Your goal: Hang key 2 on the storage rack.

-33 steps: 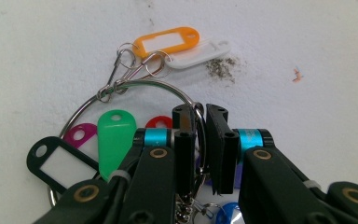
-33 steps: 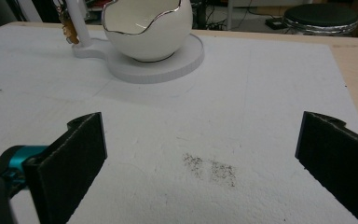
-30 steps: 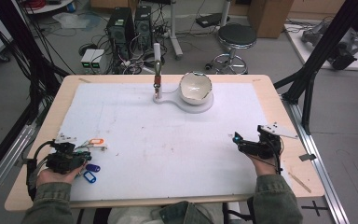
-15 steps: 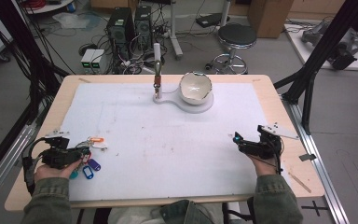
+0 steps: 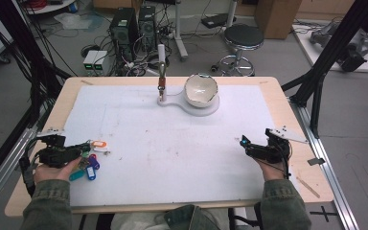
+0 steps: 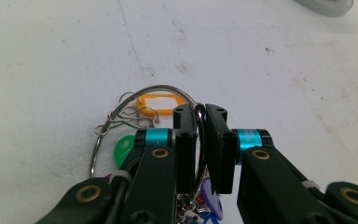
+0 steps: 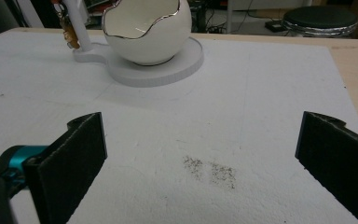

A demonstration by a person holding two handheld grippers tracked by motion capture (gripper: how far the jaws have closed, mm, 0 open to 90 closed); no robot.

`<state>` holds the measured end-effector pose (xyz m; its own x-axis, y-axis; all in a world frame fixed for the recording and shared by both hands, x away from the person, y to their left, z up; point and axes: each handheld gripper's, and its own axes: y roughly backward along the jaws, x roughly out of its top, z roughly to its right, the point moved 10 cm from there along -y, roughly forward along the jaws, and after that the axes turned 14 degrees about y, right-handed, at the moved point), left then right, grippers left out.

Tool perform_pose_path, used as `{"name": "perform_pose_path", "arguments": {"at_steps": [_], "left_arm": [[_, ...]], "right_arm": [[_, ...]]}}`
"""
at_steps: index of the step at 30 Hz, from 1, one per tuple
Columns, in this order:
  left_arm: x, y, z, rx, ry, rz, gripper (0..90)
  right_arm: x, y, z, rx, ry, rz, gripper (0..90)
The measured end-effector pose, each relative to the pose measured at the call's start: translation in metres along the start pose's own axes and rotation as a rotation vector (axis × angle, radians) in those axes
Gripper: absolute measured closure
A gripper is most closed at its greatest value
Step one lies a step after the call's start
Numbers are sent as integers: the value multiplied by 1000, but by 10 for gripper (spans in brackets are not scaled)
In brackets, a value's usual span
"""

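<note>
A bunch of keys with coloured tags (image 5: 91, 165) lies at the near left of the white mat (image 5: 172, 148). My left gripper (image 5: 82, 153) is shut on its metal ring. Up close in the left gripper view, the left gripper (image 6: 200, 112) pinches the wire key ring (image 6: 168, 87) between its pads, with an orange tag (image 6: 161, 103) just beyond and a green tag (image 6: 123, 148) to the left. My right gripper (image 5: 255, 136) rests at the near right, open, with nothing between its jaws; in the right gripper view the right gripper (image 7: 200, 144) frames bare mat.
A white egg-shaped bowl (image 5: 200, 89) sits on a white base (image 5: 206, 109) at the far middle, with an upright post (image 5: 161, 72) on the base's left. The same bowl (image 7: 144, 28) stands ahead of the right gripper. The wooden table edge (image 5: 287, 110) frames the mat.
My left gripper and the key bunch have shifted slightly away from the person. The right gripper has stayed still.
</note>
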<state>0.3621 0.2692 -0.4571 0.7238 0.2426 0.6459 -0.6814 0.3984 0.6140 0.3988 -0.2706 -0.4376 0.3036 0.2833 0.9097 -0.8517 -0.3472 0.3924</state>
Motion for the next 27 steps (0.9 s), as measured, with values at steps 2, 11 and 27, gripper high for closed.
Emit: {"name": "perform_pose_path", "arguments": {"at_steps": [2, 11, 27], "left_arm": [[4, 2, 1, -11, 9, 11, 826], [21, 3, 10, -34, 19, 51, 826], [66, 7, 48, -77, -49, 128, 825]], "right_arm": [[0, 0, 0, 1, -2, -2, 8], [0, 0, 0, -1, -7, -1, 8], [0, 0, 0, 4, -6, -2, 8]]}}
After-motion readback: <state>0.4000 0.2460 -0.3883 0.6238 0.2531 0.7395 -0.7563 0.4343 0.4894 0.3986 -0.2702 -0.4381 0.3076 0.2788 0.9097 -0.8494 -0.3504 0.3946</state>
